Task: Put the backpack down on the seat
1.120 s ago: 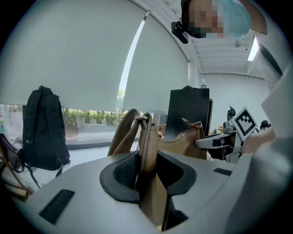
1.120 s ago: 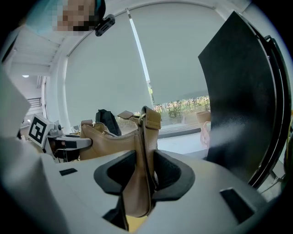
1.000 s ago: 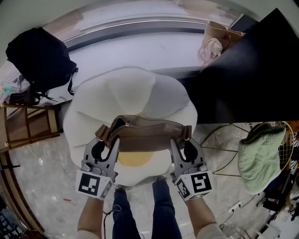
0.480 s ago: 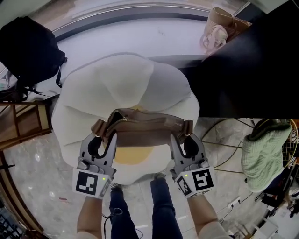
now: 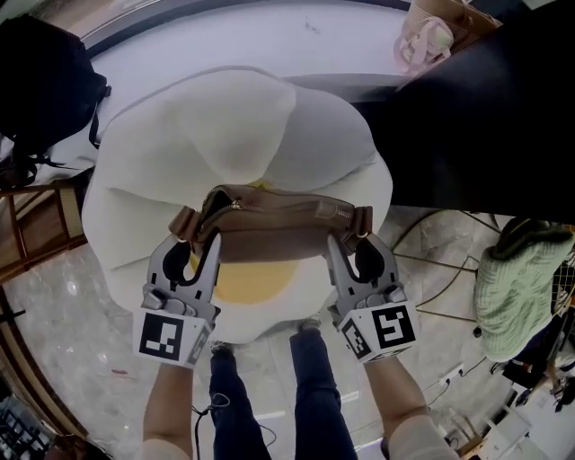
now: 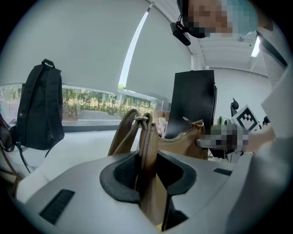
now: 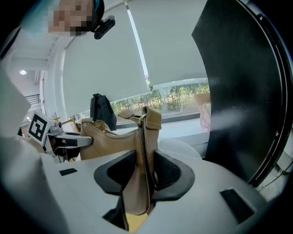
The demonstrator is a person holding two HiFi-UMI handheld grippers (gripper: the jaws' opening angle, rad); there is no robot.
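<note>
A tan leather bag [image 5: 274,235] with a zip top hangs between my two grippers, over the front of a white cushioned seat [image 5: 234,135] with a yellow centre patch [image 5: 252,280]. My left gripper [image 5: 199,241] is shut on the bag's left end by the strap ring; the left gripper view shows the strap [image 6: 147,151] pinched between the pads of that gripper [image 6: 149,169]. My right gripper [image 5: 346,241] is shut on the bag's right end, where the leather [image 7: 145,151] sits clamped in the right gripper [image 7: 144,176]. Whether the bag's bottom touches the seat is hidden.
A black backpack [image 5: 36,85] stands on the white window ledge [image 5: 225,45] at the far left. A large black panel [image 5: 485,117] rises on the right. A wooden frame [image 5: 36,234] is left of the seat, a wire basket with green cloth [image 5: 521,287] right. A paper bag [image 5: 431,27] sits on the ledge.
The seat has drawn nearer and fills more of the head view, and the bag now hangs further over it. Both grips look the same.
</note>
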